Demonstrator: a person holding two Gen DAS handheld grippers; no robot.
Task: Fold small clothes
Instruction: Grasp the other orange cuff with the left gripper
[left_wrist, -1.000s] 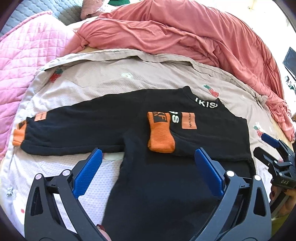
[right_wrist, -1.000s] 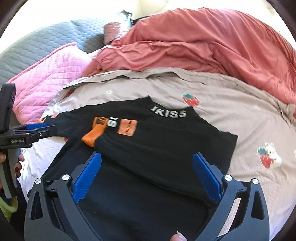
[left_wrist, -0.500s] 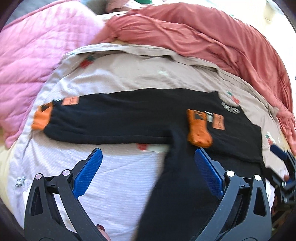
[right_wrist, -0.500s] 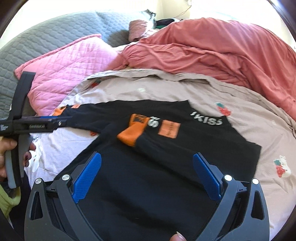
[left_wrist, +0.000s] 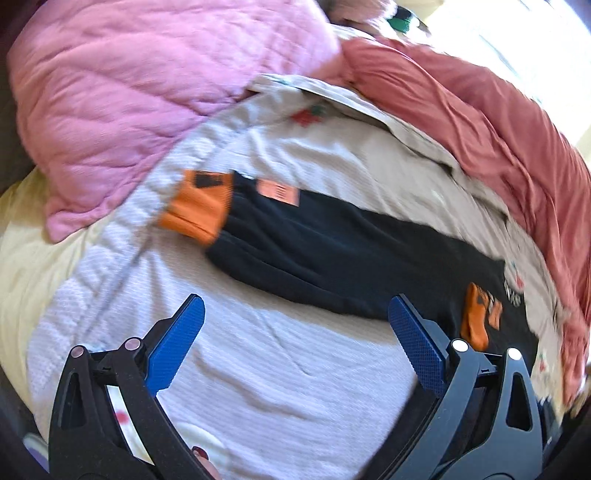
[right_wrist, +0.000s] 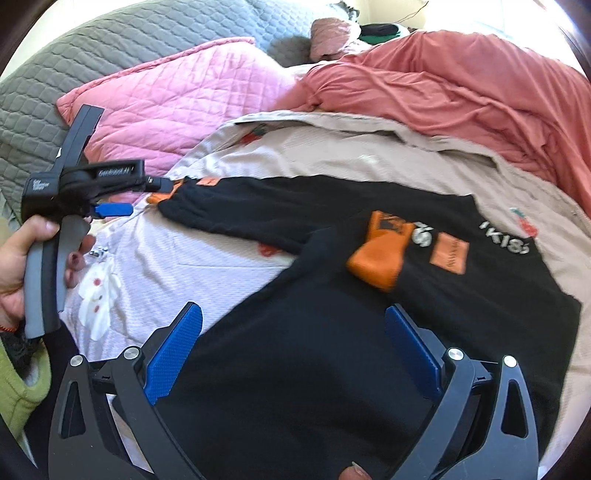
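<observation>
one sleeve is folded in. left hand-held gripper (left_wrist: 293, 349), wide open and empty, must grab the orange cuff (left_wrist: 197, 206) at 11 o'clock.

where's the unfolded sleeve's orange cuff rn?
Left wrist view, upper left: the orange cuff lies on the beige sheet, just below the pink quilt and ahead of the open left gripper.

The left tongs (left_wrist: 293, 343) stand spread wide, blue pads (left_wrist: 173, 347) apart with nothing between them. The right tongs (right_wrist: 293, 350) gape likewise, holding nothing. A hand (right_wrist: 22, 258) grips the left tool's grey handle, fingers wrapped round it.
</observation>
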